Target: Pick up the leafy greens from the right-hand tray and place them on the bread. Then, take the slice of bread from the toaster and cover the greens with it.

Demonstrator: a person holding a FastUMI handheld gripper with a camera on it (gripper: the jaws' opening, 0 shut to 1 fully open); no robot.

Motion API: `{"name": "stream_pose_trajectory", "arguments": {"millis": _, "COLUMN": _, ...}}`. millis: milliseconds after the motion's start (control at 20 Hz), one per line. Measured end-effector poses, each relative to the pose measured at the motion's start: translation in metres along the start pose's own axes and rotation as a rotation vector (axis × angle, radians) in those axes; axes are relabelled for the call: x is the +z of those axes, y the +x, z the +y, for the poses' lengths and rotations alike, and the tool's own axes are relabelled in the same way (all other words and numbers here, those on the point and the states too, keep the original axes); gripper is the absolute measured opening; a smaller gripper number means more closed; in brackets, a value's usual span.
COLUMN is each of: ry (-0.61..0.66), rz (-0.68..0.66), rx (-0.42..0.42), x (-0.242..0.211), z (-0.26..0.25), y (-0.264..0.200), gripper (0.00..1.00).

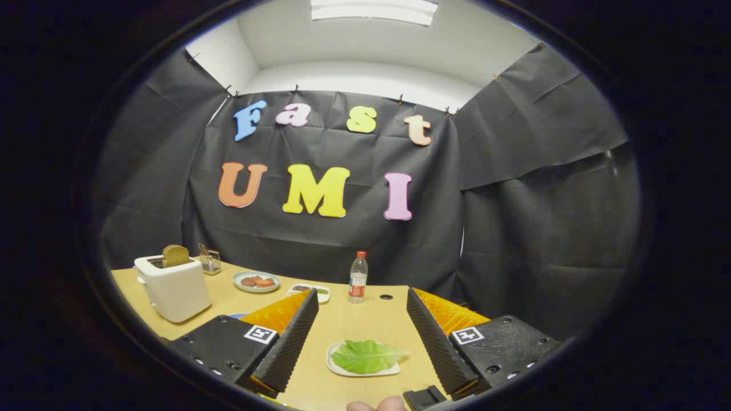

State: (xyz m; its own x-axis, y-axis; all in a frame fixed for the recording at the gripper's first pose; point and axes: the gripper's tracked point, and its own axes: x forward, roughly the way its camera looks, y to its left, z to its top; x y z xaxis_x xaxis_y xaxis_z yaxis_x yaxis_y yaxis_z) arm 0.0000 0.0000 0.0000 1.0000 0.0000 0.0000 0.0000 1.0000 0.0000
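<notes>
Right now the tongs [362, 319] stand wide apart and hold nothing, high over the counter [342, 319], the gap framing the greens [365, 355] on their white tray [336, 365] between the fingers, probably so a straight descent lands one finger on either side of the leaf. Off to the left, well apart from the tray, the toaster [174, 288] holds a bread slice [175, 255] upright in its slot, top proud for a later pinch. Plate [256, 281], small dish [311, 291] and bottle [358, 277] stand beyond the fingers.
</notes>
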Motion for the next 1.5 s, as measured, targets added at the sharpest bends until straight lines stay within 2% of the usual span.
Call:
{"name": "stream_pose_trajectory", "arguments": {"millis": 1000, "ry": -0.005, "rz": 0.023, "rx": 0.000, "x": -0.006, "z": -0.002, "y": 0.008, "gripper": 0.95}}
{"name": "stream_pose_trajectory", "arguments": {"millis": 1500, "ry": -0.030, "rz": 0.137, "rx": -0.006, "x": -0.050, "z": -0.015, "y": 0.039, "gripper": 0.95}}
